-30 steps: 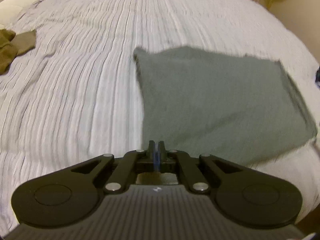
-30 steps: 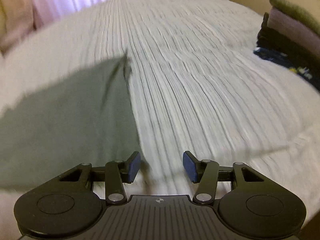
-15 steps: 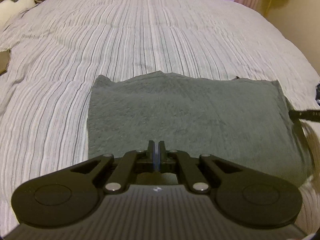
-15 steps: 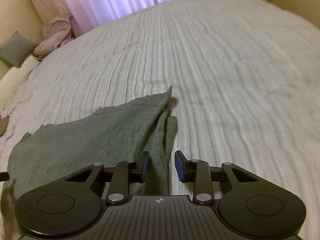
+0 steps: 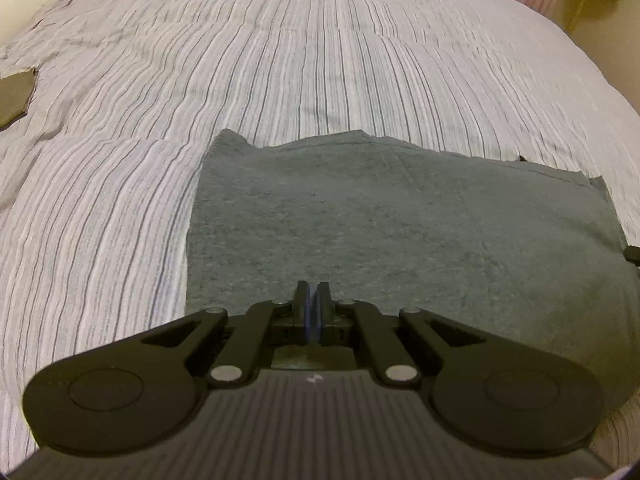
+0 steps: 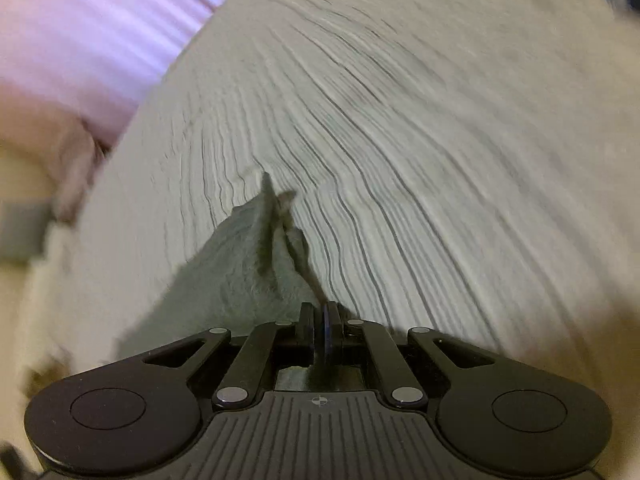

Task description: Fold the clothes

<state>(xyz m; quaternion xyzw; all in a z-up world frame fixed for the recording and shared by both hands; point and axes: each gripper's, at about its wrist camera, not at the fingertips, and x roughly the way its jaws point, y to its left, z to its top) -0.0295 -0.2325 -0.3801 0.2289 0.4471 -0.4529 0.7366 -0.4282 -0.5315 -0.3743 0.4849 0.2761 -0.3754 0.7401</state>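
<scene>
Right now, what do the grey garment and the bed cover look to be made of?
Grey garment: soft knit, probably cotton jersey or fleece; matte heathered surface, limp drape.
Bed cover: light woven fabric, possibly crinkled cotton; fine dark stripes, puckered ridges. Fibre itself cannot be confirmed.

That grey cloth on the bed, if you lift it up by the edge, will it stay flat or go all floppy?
Probably floppy: the grey cloth lies limp on the striped bedcover, and its pinched edge already bunches into folds at the right gripper. It looks thin, so likely light. Its fuzzy surface probably won't slip from the fingers.
</scene>
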